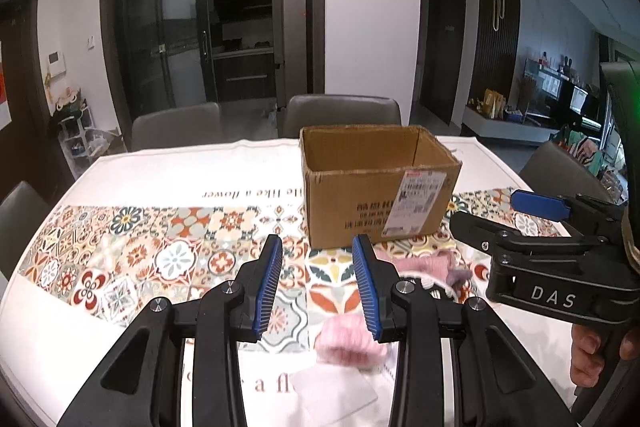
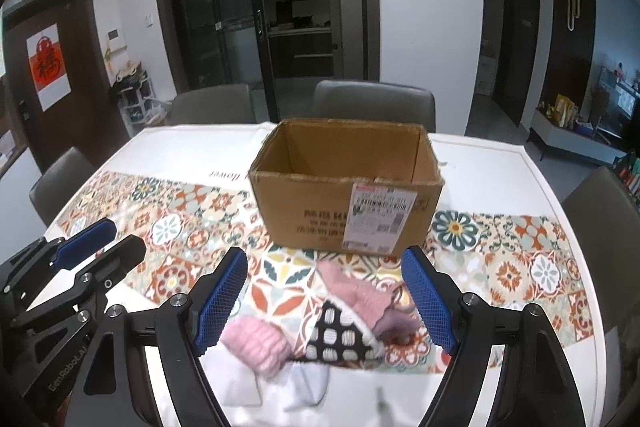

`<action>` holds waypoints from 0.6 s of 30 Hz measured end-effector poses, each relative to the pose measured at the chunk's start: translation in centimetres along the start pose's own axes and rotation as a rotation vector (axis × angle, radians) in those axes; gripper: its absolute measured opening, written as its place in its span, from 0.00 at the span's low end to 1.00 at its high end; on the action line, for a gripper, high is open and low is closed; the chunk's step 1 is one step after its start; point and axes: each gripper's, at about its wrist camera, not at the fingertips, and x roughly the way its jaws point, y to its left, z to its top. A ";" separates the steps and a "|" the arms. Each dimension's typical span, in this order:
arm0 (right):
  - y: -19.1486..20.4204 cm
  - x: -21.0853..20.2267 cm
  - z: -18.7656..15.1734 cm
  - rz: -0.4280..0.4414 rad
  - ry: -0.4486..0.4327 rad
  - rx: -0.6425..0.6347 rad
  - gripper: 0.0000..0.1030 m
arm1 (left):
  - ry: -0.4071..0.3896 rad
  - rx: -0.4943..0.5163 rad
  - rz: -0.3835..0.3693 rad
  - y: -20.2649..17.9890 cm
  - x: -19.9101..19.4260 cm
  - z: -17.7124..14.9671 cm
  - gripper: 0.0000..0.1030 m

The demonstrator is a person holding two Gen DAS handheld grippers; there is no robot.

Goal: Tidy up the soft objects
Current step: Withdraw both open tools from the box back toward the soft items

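Observation:
A small heap of soft things lies on the patterned tablecloth in front of an open cardboard box [image 2: 348, 187]. It holds a fuzzy pink knit piece [image 2: 256, 343], a black sock with white checks [image 2: 340, 335], a pink and mauve knit piece [image 2: 360, 291] and something white [image 2: 308, 383]. My right gripper [image 2: 324, 301] hangs open above the heap, nothing touching its pads. My left gripper [image 1: 318, 291] is open too, over the cloth just left of the pink knit piece [image 1: 348, 343]. The box [image 1: 380, 187] stands beyond both. Each gripper shows in the other's view: the right gripper [image 1: 482, 207] and the left gripper [image 2: 122, 237].
The white table [image 2: 500, 163] carries a tiled-pattern runner [image 1: 160, 251]. Grey chairs [image 2: 372, 103] stand along the far side and at both ends. A hand [image 1: 588, 351] grips the right tool's handle. Glass doors and dark cabinets lie behind.

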 end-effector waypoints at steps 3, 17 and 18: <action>0.5 0.1 -1.0 0.011 0.029 -0.008 0.78 | 0.019 0.001 0.000 0.0 -0.3 -1.0 0.35; 1.2 1.2 -5.4 0.040 0.174 -0.012 0.78 | 0.113 0.024 -0.016 -0.3 0.0 -4.7 0.35; 1.1 1.3 -5.7 0.041 0.185 -0.013 0.78 | 0.121 0.027 -0.021 -0.3 0.1 -5.0 0.35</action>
